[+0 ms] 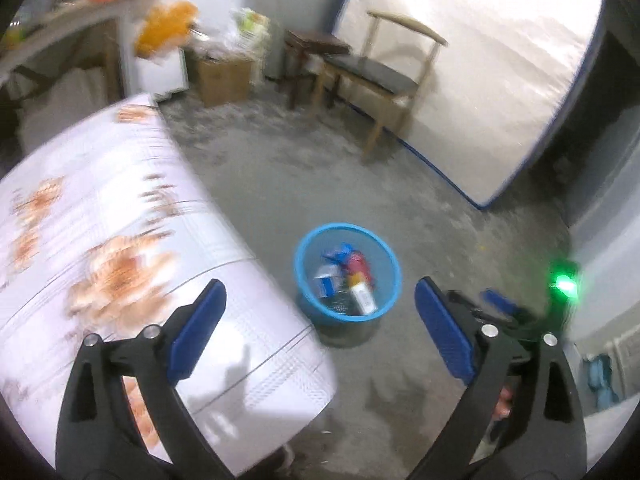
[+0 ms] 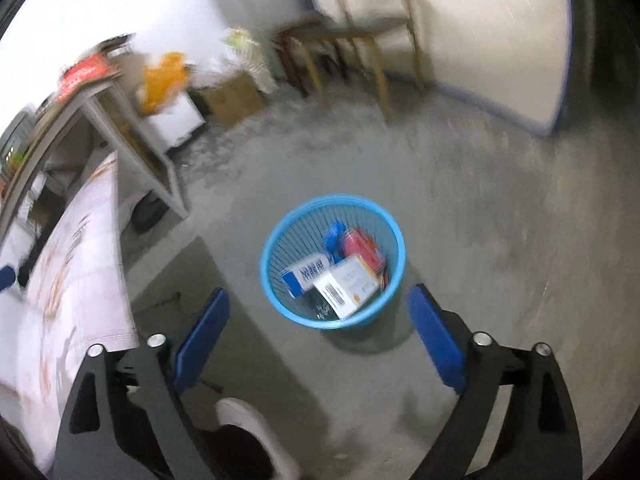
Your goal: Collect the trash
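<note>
Right wrist: blue mesh bin (image 2: 276, 240) holds boxes (image 2: 346, 284) (blurred).

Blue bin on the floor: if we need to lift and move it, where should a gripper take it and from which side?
Grip the blue bin by its rim, coming from above, one finger inside and one outside the wall. It stands upright on the floor with the mouth open, too wide to span whole. The far-left rim looks best: the boxes lie toward the near-right. Both the left gripper and right gripper are open and empty.
</note>
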